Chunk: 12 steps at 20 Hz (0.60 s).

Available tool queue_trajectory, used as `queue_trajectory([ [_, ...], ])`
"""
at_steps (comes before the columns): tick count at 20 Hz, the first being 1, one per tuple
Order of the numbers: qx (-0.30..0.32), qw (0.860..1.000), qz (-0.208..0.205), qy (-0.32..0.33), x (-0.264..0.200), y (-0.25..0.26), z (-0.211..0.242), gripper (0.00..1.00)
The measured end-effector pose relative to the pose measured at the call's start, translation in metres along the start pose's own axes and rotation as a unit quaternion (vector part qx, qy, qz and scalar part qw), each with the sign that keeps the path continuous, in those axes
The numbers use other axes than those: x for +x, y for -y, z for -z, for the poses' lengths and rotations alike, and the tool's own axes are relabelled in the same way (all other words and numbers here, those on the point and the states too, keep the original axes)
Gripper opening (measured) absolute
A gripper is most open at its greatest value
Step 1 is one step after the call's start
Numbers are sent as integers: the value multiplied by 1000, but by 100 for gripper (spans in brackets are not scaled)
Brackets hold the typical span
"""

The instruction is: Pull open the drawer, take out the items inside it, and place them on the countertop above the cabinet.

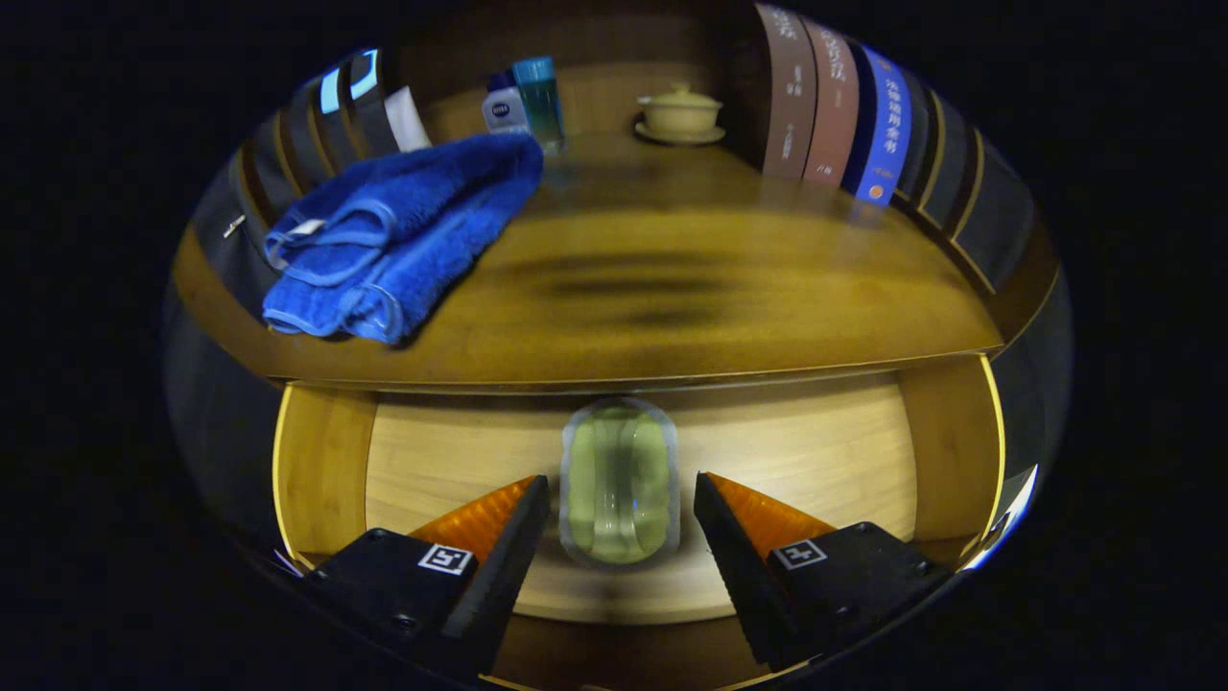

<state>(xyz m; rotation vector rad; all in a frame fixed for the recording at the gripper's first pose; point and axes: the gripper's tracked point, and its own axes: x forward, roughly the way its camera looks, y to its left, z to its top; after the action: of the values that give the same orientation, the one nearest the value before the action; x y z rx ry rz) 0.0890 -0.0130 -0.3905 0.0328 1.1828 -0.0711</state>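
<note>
The wooden drawer [825,451] is pulled open below the countertop [672,288]. A clear, greenish plastic container [620,480] lies on the drawer floor, lengthwise between my two fingers. My gripper [622,494] is open, its black fingers with orange backs standing on either side of the container, with a small gap on each side and neither pad pressing on it. A folded blue towel [403,235] lies on the left part of the countertop.
At the back of the countertop stand a small blue-and-white bottle [504,106], a teal bottle [539,96] and a lidded cream cup on a saucer [681,113]. Upright books [830,106] line the right side. The countertop's front edge overhangs the back of the drawer.
</note>
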Motion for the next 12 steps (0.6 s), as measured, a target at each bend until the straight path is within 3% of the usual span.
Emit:
queue_trajectory([
  [1, 0, 1000, -2, -10, 4, -2, -3, 96],
  [3, -5, 1000, 4, -24, 11, 2, -5, 86],
  [7, -1, 998, 5, -56, 20, 1, 3, 45],
  [8, -6, 999, 1, -54, 13, -1, -1, 45],
  [10, -17, 999, 7, -48, 16, 0, 2, 21],
  [12, -20, 999, 3, -45, 15, 0, 0, 21],
])
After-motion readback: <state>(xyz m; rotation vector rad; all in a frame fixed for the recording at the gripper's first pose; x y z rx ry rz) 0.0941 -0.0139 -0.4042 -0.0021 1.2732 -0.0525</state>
